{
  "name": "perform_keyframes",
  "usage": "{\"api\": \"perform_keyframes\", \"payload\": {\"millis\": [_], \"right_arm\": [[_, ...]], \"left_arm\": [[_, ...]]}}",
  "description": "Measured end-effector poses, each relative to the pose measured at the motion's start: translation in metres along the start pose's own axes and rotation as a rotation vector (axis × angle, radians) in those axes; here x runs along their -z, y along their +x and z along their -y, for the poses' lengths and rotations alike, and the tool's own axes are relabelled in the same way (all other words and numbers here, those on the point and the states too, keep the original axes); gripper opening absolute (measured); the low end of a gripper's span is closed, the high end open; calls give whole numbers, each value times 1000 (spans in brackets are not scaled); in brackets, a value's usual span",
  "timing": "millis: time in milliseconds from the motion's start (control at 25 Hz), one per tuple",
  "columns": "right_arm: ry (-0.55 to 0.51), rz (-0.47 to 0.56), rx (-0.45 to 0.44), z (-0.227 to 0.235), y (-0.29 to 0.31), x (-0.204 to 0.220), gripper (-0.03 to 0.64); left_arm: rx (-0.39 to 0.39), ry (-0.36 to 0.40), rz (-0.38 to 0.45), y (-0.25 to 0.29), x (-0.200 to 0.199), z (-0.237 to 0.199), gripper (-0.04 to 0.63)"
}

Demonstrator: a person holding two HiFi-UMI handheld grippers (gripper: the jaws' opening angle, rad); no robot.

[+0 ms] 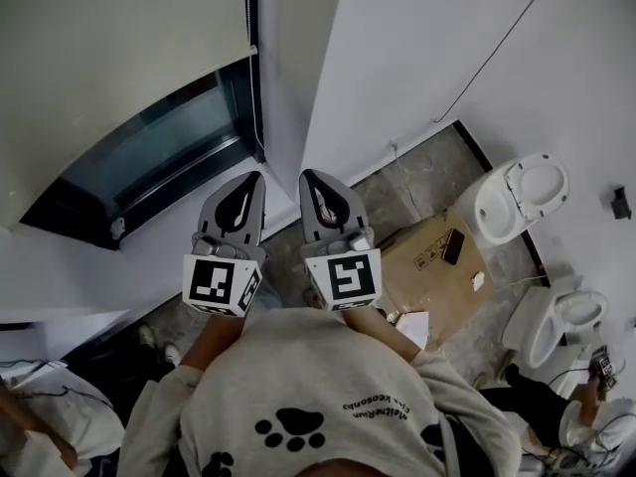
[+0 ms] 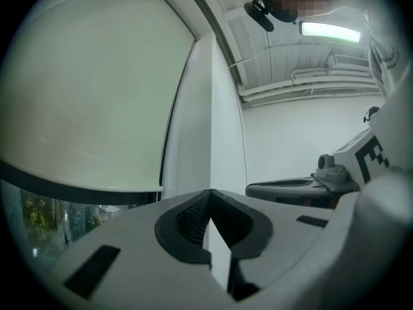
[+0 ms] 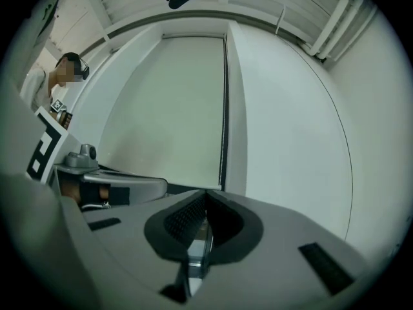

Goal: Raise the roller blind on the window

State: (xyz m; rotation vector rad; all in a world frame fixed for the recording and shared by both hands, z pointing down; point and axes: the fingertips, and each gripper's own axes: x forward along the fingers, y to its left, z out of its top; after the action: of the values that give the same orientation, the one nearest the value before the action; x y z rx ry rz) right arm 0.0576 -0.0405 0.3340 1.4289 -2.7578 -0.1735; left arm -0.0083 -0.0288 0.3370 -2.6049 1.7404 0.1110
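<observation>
At the window [image 1: 149, 157], the roller blind [image 1: 119, 48] hangs most of the way down, leaving only a low strip uncovered. Left gripper [image 1: 250, 181] and right gripper [image 1: 311, 180] are both closed and empty, clear of the pull cord [image 3: 224, 108]. Raising apparently not begun.

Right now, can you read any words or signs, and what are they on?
On the sweatshirt: one line of small upside-down print, too blurred to read.
On the cardboard box: small printed symbols, too small to read.
On the left tool and the right tool: black-and-white square markers, no words.
</observation>
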Motion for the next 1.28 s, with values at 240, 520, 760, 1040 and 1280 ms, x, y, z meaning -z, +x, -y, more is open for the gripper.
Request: {"api": "perform_keyframes", "payload": {"millis": [240, 520, 760, 1040, 1280], "right_arm": [[-13, -7, 75, 10, 58, 0, 9], [-25, -5, 151, 23, 121, 6, 9], [35, -32, 158, 28, 169, 15, 14], [110, -79, 140, 36, 205, 22, 117], [101, -115, 140, 45, 229, 26, 117]], "left_arm": [[83, -3, 4, 45, -2, -42, 8], [165, 6, 16, 91, 3, -85, 8], [210, -14, 7, 116, 11, -110, 8], [215, -36, 4, 126, 15, -126, 8], [220, -40, 0, 135, 7, -132, 8]]}}
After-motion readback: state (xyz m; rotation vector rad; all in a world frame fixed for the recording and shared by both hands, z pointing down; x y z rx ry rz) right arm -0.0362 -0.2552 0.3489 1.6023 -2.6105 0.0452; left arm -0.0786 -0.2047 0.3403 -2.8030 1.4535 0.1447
